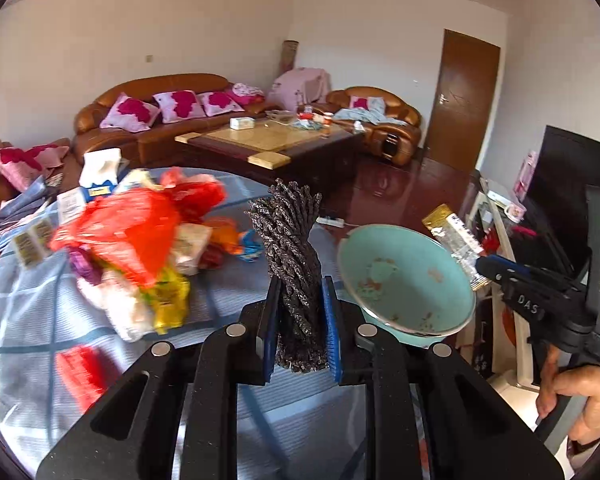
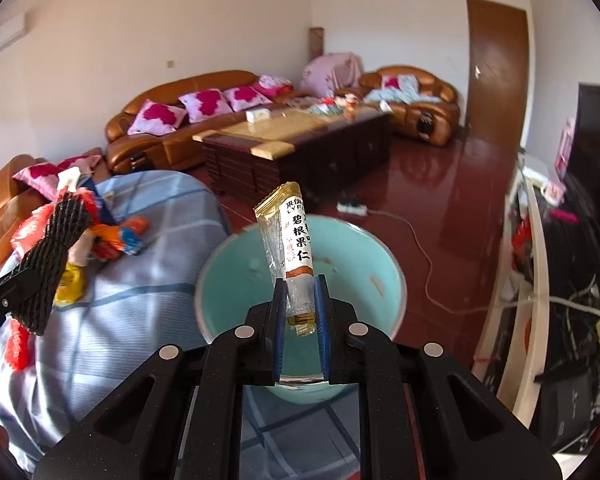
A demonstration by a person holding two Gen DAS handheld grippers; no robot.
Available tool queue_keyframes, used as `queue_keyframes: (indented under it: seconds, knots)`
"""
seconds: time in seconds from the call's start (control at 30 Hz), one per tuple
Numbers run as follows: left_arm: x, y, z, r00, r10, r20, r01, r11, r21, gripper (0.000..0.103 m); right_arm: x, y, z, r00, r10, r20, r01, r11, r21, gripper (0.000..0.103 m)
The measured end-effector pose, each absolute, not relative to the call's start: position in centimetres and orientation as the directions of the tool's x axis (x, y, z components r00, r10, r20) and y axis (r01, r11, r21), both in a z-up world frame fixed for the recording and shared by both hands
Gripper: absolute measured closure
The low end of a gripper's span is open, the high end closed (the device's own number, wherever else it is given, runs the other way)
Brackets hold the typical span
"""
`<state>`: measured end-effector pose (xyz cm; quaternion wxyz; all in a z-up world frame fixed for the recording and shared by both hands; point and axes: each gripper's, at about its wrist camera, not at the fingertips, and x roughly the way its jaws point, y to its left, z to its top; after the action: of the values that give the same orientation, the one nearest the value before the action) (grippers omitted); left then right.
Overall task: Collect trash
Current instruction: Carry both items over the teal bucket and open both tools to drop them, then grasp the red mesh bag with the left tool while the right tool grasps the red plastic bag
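Note:
My left gripper (image 1: pixel 300 292) is shut on a dark twisted mesh bundle (image 1: pixel 290 248), which stands upright between its blue pads; the same bundle (image 2: pixel 52 264) shows at the left of the right wrist view. My right gripper (image 2: pixel 300 292) is shut on a clear snack wrapper with gold ends and black characters (image 2: pixel 290 240), held over a turquoise bowl (image 2: pixel 236 280). In the left wrist view that bowl (image 1: pixel 404 284) sits just right of my left gripper, with the wrapper (image 1: pixel 454 236) above its far rim. A heap of red, yellow and white bags and wrappers (image 1: pixel 132 248) lies on the blue checked cloth (image 1: pixel 32 320).
A low wooden coffee table (image 1: pixel 276 140) with clutter stands beyond, with brown leather sofas (image 1: pixel 156 96) and pink cushions behind. A white power strip (image 2: pixel 352 209) and cable lie on the dark red floor. A stand with wires (image 2: pixel 540 300) and a screen lines the right side. A hand (image 1: pixel 584 396) holds the right gripper's handle.

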<state>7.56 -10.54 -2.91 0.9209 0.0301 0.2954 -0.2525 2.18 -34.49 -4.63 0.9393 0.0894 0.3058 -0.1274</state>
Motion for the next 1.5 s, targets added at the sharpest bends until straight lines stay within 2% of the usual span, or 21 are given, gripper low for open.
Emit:
queue_keyframes:
  seconds: [0.33, 0.5, 0.53, 0.57, 0.63, 0.77, 0.8, 0.87, 0.9, 0.97, 1.1, 1.5]
  knots:
    - [10.5, -20.3, -5.9, 0.596, -0.533, -0.6, 0.596, 0.795, -0.114, 0.083, 3.5, -37.6, -7.9, 0.741, -0.174, -0.648, 0.346, 0.927, 0.147, 0.087]
    - [11.5, -24.0, -7.6, 0.562, -0.547, -0.62, 0.63, 0.769, -0.107, 0.08, 3.3, -38.6, -8.0, 0.74, -0.184, -0.647, 0.375, 0.911, 0.17, 0.08]
    - [11.6, -24.2, -7.8, 0.562, -0.538, -0.629, 0.623, 0.775, -0.105, 0.074, 3.1, -38.8, -8.0, 0.741, -0.184, -0.646, 0.378, 0.909, 0.175, 0.079]
    - [11.5, -24.3, -7.8, 0.561, -0.533, -0.633, 0.617, 0.779, -0.109, 0.056, 3.0, -38.9, -7.7, 0.744, -0.184, -0.642, 0.381, 0.906, 0.183, 0.079]
    - [11.4, -23.7, -7.6, 0.577, -0.517, -0.632, 0.592, 0.798, -0.112, 0.038, 2.6, -39.2, -7.1, 0.755, -0.197, -0.626, 0.394, 0.899, 0.192, 0.077]
    - [10.8, -23.1, -6.5, 0.619, -0.486, -0.617, 0.576, 0.815, -0.064, 0.037, 1.9, -39.1, -5.8, 0.781, -0.224, -0.582, 0.404, 0.893, 0.199, 0.07]
    - [10.5, -22.8, -6.1, 0.64, -0.47, -0.608, 0.567, 0.823, -0.04, 0.034, 1.8, -39.1, -5.6, 0.786, -0.228, -0.575, 0.404, 0.892, 0.2, 0.069]
    - [10.0, -22.0, -5.5, 0.671, -0.438, -0.599, 0.536, 0.844, -0.016, 0.022, 1.5, -38.7, -4.9, 0.796, -0.242, -0.555, 0.407, 0.893, 0.194, 0.063]
    - [10.0, -21.7, -5.2, 0.679, -0.426, -0.598, 0.523, 0.852, -0.013, 0.022, 1.3, -38.5, -4.7, 0.8, -0.248, -0.547, 0.409, 0.892, 0.193, 0.056]
    - [9.7, -21.1, -4.8, 0.687, -0.414, -0.597, 0.509, 0.861, -0.011, 0.019, 1.0, -38.0, -4.1, 0.809, -0.249, -0.532, 0.404, 0.893, 0.197, 0.05]
    - [9.0, -19.8, -3.9, 0.726, -0.356, -0.589, 0.47, 0.881, 0.047, 0.016, 1.0, -37.0, -3.2, 0.825, -0.23, -0.516, 0.375, 0.906, 0.195, 0.049]
    - [8.2, -15.0, -3.1, 0.758, -0.283, -0.587, 0.39, 0.919, 0.061, 0.015, 1.3, -33.6, -2.8, 0.842, -0.18, -0.508, 0.299, 0.94, 0.162, 0.046]
